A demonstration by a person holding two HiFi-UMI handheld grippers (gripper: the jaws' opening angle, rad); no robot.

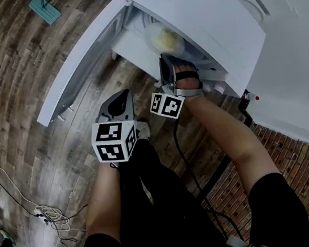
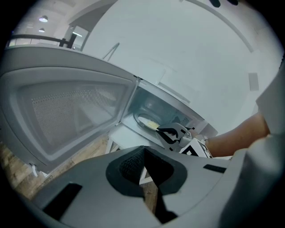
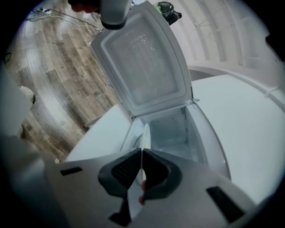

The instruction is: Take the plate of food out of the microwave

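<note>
A white plate point(image 1: 164, 37) with yellow food sits at the mouth of the open white microwave point(image 1: 207, 10). My right gripper point(image 1: 164, 60) is shut on the plate's near rim. In the right gripper view the plate point(image 3: 145, 136) shows edge-on, pinched between the black pads of the right gripper point(image 3: 141, 155). My left gripper point(image 1: 122, 95) hangs lower left, apart from the microwave. In its own view the left gripper point(image 2: 143, 150) has its pads together and nothing between them, and the plate point(image 2: 148, 123) and the right gripper point(image 2: 161, 130) show beyond it.
The microwave door point(image 1: 77, 62) swings wide to the left, and stands tall in the left gripper view point(image 2: 67, 111). A teal object point(image 1: 44, 9) and loose cables point(image 1: 47, 215) lie on the wooden floor. A brick wall point(image 1: 296, 157) runs at the right.
</note>
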